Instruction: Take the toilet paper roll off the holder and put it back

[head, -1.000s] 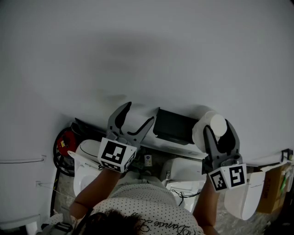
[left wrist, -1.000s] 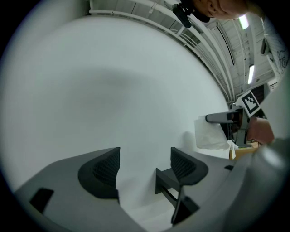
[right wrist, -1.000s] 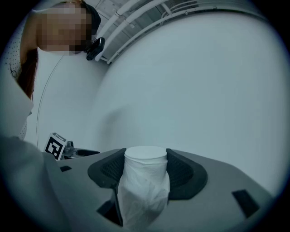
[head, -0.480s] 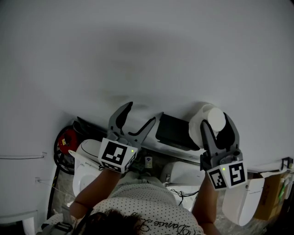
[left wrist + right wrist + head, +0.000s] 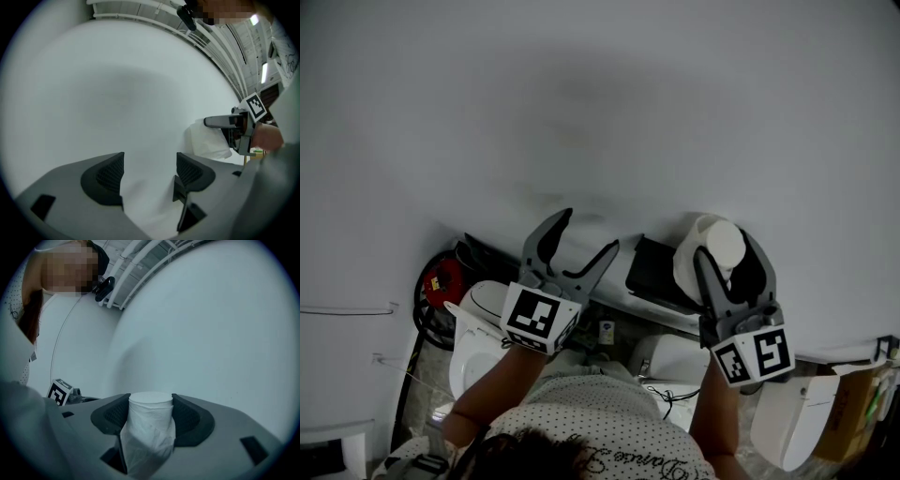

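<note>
The floor (image 5: 427, 389) bears a white toilet (image 5: 473, 337) and a red object (image 5: 441, 279).

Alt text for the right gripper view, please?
The right tongs clamp a white wrinkled toilet paper roll upright between their dark pads, before a plain white wall. The left tongs' black-and-white marker cube shows at lower left.

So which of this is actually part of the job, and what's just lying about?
Job: toilet paper roll, clamped in the right hand-held gripper; black holder; left hand-held gripper, open and empty.
Lying about: white toilet; red object; cardboard box.
</note>
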